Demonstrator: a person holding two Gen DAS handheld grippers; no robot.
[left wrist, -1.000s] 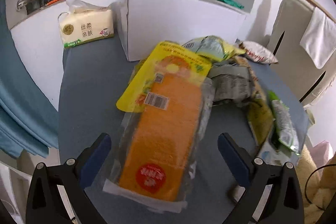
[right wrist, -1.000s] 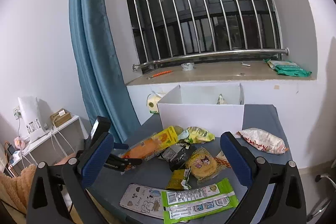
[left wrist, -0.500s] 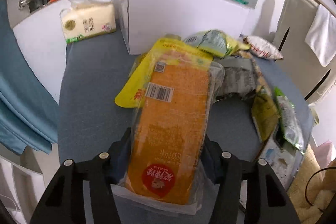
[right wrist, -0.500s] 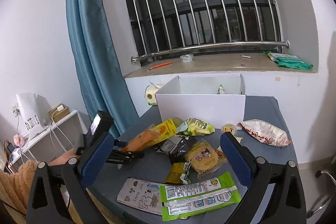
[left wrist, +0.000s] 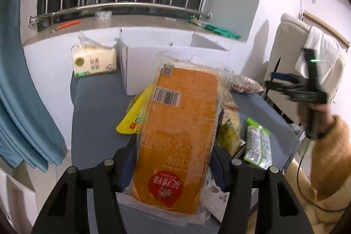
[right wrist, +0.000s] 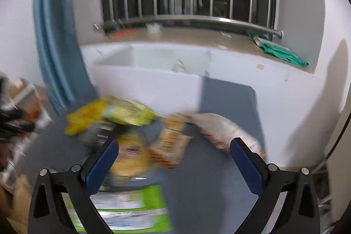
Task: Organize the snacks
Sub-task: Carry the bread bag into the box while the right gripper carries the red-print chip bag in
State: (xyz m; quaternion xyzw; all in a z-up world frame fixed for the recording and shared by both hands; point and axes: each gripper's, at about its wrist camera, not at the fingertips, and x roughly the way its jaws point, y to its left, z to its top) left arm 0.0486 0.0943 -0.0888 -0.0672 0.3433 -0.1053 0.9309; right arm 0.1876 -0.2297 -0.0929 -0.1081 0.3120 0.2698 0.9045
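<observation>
- Progress looks early: most snacks lie loose on the grey counter (left wrist: 96, 111), and only one small item seems to show inside the white box (right wrist: 153, 58), in the upper middle of the right wrist view.
- Left tongs (left wrist: 173, 159) are clamped narrow on the lower end of the orange cake packet (left wrist: 177, 131); the packet fills the centre of the left wrist view and tilts up toward the box (left wrist: 175, 58) behind it. It appears lifted off the counter, not yet in the box.
- Right tongs (right wrist: 174, 152) stand wide and hold nothing. They hover above the pile in a heavily blurred view. The same tool shows at the right edge of the left wrist view, gripped by a hand (left wrist: 316, 115) in an orange sleeve.
- Loose snacks to judge from both views: a yellow bag (right wrist: 109, 115) left of centre, a white and red bag (right wrist: 221, 131) right of centre, small orange packets (right wrist: 173, 142) between them, a green and white pack (right wrist: 122, 207) at the bottom left, and a flat yellow pack (left wrist: 133, 115) just left of the lifted packet.
- A tissue pack (left wrist: 94, 58) sits left of the box, in the upper left of the left wrist view; I judge it no part of the sorting.
- Remaining work, as I read it: set the orange packet into the box, then carry over the rest of the pile, piece by piece.
</observation>
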